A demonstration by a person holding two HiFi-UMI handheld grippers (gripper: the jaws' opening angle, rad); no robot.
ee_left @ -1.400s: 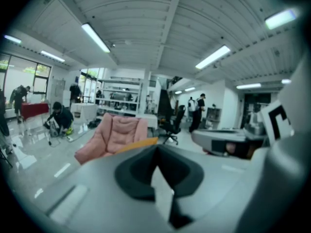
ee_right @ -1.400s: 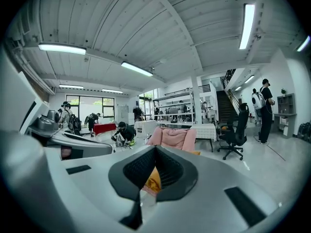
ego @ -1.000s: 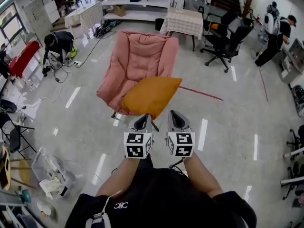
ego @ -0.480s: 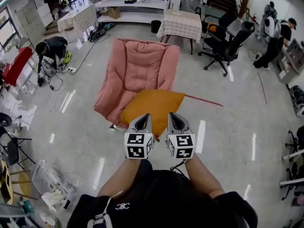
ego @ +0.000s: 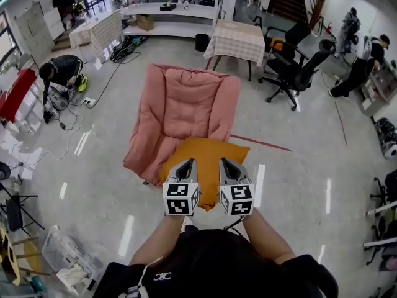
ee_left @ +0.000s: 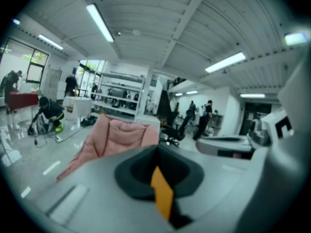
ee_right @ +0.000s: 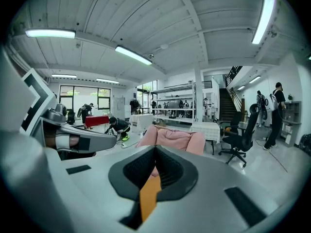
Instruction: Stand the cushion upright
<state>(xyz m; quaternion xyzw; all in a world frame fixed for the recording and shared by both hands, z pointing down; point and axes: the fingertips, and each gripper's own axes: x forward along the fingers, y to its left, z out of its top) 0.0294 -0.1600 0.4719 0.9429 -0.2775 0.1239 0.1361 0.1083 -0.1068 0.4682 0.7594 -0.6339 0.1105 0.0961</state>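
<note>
An orange cushion (ego: 208, 159) hangs flat in front of me, held by its near edge. My left gripper (ego: 188, 164) and right gripper (ego: 227, 163) sit side by side, both shut on that edge. The cushion's far part overlaps the front of a pink folding chair (ego: 183, 110). In the left gripper view a strip of orange fabric (ee_left: 163, 196) is pinched between the closed jaws of the left gripper (ee_left: 156, 152), with the chair (ee_left: 119, 135) ahead. The right gripper view shows the same orange strip (ee_right: 148, 198) in the right gripper (ee_right: 155, 152), and the chair (ee_right: 175, 139) beyond.
Glossy floor all round. Behind the chair stand a table with a checked cloth (ego: 239, 33), black office chairs (ego: 298, 70) and white shelves (ego: 173, 8). A person crouches by cables at the left (ego: 59, 73); another stands far right (ego: 363, 61). Clutter lies at the lower left (ego: 68, 259).
Both grippers have carried the cushion forward toward the pink chair. The chair now looks nearer and the cushion covers its front edge. Both grips are unchanged.
</note>
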